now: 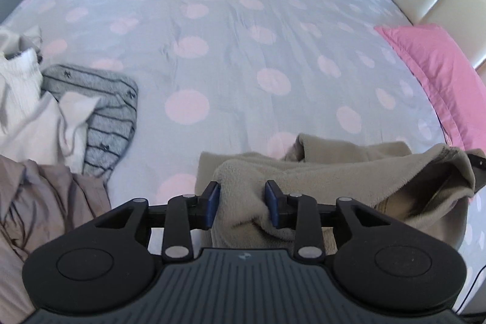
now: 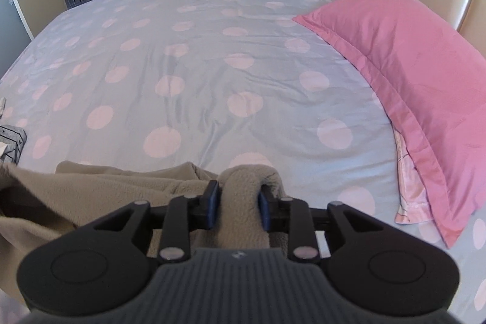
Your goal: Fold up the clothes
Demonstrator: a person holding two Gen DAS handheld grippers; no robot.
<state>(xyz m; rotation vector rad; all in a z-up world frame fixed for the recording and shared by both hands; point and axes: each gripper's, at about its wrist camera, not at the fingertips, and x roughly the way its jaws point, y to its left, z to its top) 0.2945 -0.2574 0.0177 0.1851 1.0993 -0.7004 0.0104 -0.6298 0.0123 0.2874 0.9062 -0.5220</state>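
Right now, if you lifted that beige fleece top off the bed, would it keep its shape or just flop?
Probably flop: the fleece top already sags in soft rolls between both grippers, left and right. It looks thick and fuzzy, so likely grippy rather than slippery. Being bulky, loose parts would probably dangle and drag on the bedspread.

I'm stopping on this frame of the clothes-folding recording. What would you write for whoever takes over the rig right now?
Left tongs: beige fleece fills the gap between the pads; can't tell whether they press on it.
Right tongs: the same, with a fold of fleece humped up between the pads.
The fleece lies bunched at the near edge of the bed, with the pink pillow to its right.
Done: no neat fold is visible.
Left: flatten and fold the fleece, then the pile of clothes on the left.
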